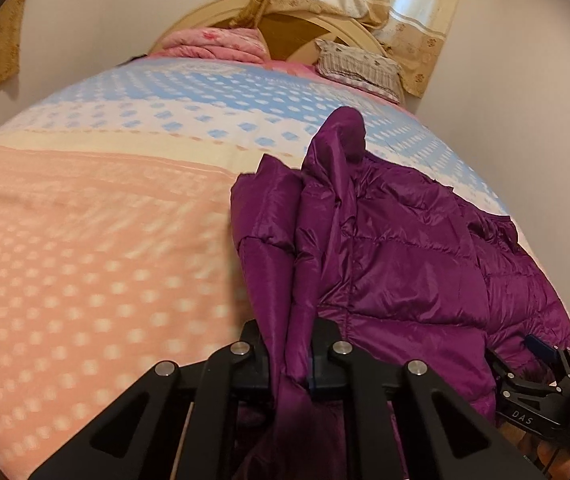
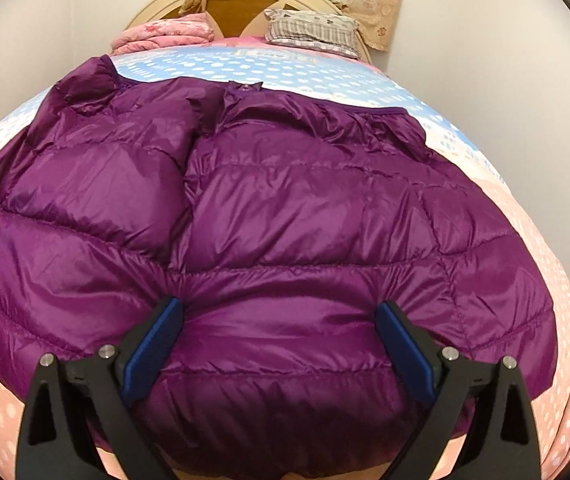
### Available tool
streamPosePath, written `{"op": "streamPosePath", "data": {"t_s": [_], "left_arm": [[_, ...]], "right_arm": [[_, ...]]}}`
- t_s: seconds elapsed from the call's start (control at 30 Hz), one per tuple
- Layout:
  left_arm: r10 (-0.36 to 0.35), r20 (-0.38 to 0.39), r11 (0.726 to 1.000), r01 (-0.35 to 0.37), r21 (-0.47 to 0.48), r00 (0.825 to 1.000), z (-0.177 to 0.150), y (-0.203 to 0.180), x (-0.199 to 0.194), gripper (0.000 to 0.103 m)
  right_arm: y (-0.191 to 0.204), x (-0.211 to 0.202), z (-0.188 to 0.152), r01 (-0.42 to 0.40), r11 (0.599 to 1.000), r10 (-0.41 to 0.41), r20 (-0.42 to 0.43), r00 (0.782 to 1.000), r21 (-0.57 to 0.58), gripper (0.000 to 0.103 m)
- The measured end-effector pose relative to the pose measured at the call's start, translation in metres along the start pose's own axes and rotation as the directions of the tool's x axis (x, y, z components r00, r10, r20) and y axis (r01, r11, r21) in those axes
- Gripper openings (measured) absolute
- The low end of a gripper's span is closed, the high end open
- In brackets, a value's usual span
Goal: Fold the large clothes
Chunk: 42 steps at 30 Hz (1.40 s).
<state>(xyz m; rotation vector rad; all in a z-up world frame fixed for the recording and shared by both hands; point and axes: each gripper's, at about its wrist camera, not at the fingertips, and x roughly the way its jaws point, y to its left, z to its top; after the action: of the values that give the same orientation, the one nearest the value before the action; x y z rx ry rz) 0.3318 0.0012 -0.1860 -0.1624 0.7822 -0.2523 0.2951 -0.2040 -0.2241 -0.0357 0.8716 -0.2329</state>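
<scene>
A glossy purple quilted down jacket [image 2: 285, 216] lies spread across the near end of a bed [image 1: 85, 240] covered in a pink-and-blue dotted sheet, its collar toward the headboard. The left gripper [image 1: 291, 344] has its jaws pinching a raised fold of the jacket's edge. The right gripper [image 2: 279, 322], jaws spread wide, sits over the jacket's hem near the bed's foot edge. A striped pillow [image 2: 311, 32] rests by the headboard.

My left wrist camera looks up the bed from close behind its fingers. My right faces the same way, low over the puffy purple quilted jacket [image 2: 285, 220]. Both share the rounded wooden headboard [image 1: 285, 26].
</scene>
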Motion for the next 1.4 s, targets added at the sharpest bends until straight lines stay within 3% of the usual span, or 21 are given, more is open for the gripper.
{"op": "streamPosePath", "data": {"t_s": [0.13, 0.23, 0.33, 0.47, 0.53, 0.7, 0.8, 0.93, 1.07, 1.17, 1.23, 1.4], "left_arm": [[0.085, 0.029, 0.996, -0.085, 0.004, 0.996, 0.004, 0.028, -0.033, 0.009], [0.146, 0.051, 0.989, -0.146, -0.002, 0.988, 0.011, 0.046, -0.053, 0.009], [0.205, 0.083, 0.979, -0.205, -0.008, 0.975, 0.021, 0.06, -0.074, 0.009], [0.243, 0.139, 0.968, -0.248, 0.022, 0.96, 0.036, 0.046, -0.09, 0.009], [0.224, 0.17, 0.971, -0.235, 0.049, 0.96, 0.043, 0.027, -0.095, 0.009], [0.129, 0.249, 0.961, -0.183, 0.207, 0.96, 0.055, -0.064, -0.101, 0.009], [0.063, 0.271, 0.923, -0.16, 0.351, 0.961, 0.047, -0.136, -0.091, 0.009], [0.001, 0.241, 0.86, -0.124, 0.495, 0.97, 0.021, -0.204, -0.063, 0.009], [-0.007, 0.172, 0.76, -0.107, 0.641, 0.985, -0.028, -0.264, -0.009, 0.009], [0.01, 0.112, 0.679, -0.089, 0.729, 0.994, -0.069, -0.286, 0.027, 0.009], [0.017, 0.148, 0.626, -0.126, 0.77, 0.989, -0.091, -0.293, 0.035, 0.01], [-0.006, 0.153, 0.615, -0.117, 0.78, 0.988, -0.101, -0.297, 0.017, 0.031]], "right_arm": [[0.04, -0.005, 0.001, -0.042, 0.998, 0.043, 0.02, 0.999, -0.046, 0.099], [0.067, -0.011, 0.003, -0.133, 0.986, 0.135, 0.02, 0.991, -0.098, 0.099], [0.068, -0.029, 0.009, -0.26, 0.958, 0.266, 0.03, 0.964, -0.123, 0.099], [0.024, -0.05, 0.013, -0.244, 0.967, 0.252, 0.119, 0.961, -0.075, 0.099], [-0.016, -0.052, 0.016, -0.204, 0.979, 0.204, 0.141, 0.969, -0.016, 0.099], [-0.106, -0.036, 0.017, -0.075, 0.987, 0.057, 0.131, 0.99, 0.14, 0.099], [-0.15, -0.028, 0.005, -0.018, 0.975, -0.006, 0.104, 0.995, 0.223, 0.099], [-0.185, -0.027, -0.011, 0.022, 0.956, -0.045, 0.07, 0.997, 0.292, 0.099], [-0.206, -0.021, -0.029, 0.05, 0.944, -0.064, 0.033, 0.997, 0.327, 0.099], [-0.217, -0.024, -0.047, 0.059, 0.937, -0.066, 0.008, 0.998, 0.343, 0.099], [-0.225, -0.025, -0.056, 0.061, 0.934, -0.064, -0.003, 0.998, 0.351, 0.099], [-0.226, -0.031, -0.058, 0.053, 0.933, -0.062, 0.014, 0.998, 0.355, 0.099]]}}
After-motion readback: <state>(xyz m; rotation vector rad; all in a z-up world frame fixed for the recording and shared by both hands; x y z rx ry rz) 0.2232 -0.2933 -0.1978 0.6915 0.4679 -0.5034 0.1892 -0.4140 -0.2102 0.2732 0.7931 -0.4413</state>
